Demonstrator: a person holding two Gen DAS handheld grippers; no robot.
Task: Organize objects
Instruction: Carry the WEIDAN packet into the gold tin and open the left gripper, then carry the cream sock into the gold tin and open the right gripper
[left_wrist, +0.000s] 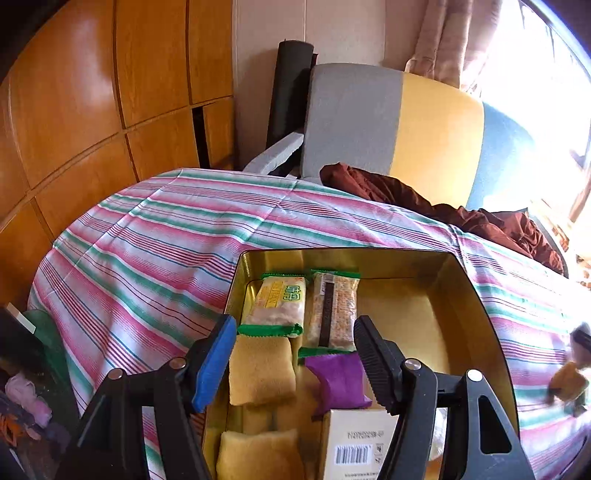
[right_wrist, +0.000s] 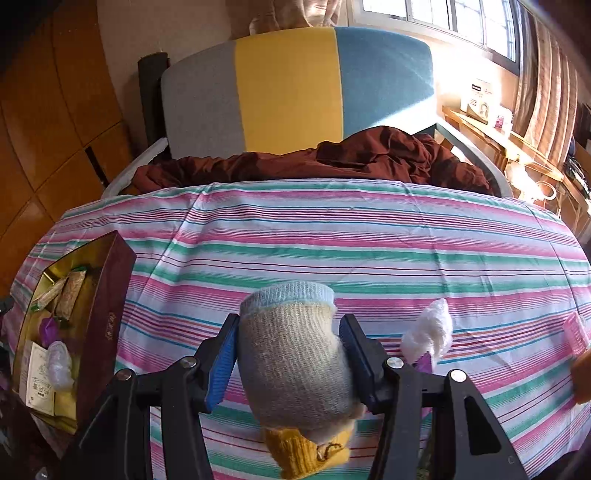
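- Right tool (right_wrist: 288, 354) pinching a rolled pair of knitted socks (right_wrist: 295, 365) between its blue and black pads, lifting the roll above the striped tablecloth (right_wrist: 369, 251); light-blue cuff pointing away from the camera, mustard-yellow end (right_wrist: 306, 452) hanging down near the lower edge of the view.
- Left tool (left_wrist: 295, 360) hovering spread wide over the gold-lined tin box (left_wrist: 476, 302), gripping nothing.
- Sitting inside the box, in the left wrist view: two green-edged snack bars (left_wrist: 275, 304) side by side against the far wall, a yellow packet (left_wrist: 260, 371) and a purple pouch (left_wrist: 338, 382) nearer, a white barcoded carton (left_wrist: 356, 445) at the near edge, a second yellow packet (left_wrist: 258, 456) beside it.
- Appearing in the right wrist view at the left edge of the table: the same box, showing a dark maroon outer wall (right_wrist: 110, 306), well apart from the socks.
- Lying on the cloth just right of the right tool: a crumpled white wad (right_wrist: 430, 328), with a small purple piece (right_wrist: 424, 361) touching its lower end.
- Showing at the far right edge of the right wrist view: a pink translucent item (right_wrist: 575, 332), too cropped for naming more exactly.
- Standing beyond the table: a grey, yellow and blue striped armchair (right_wrist: 288, 88), carrying a crumpled brown garment (right_wrist: 332, 158) on its seat.
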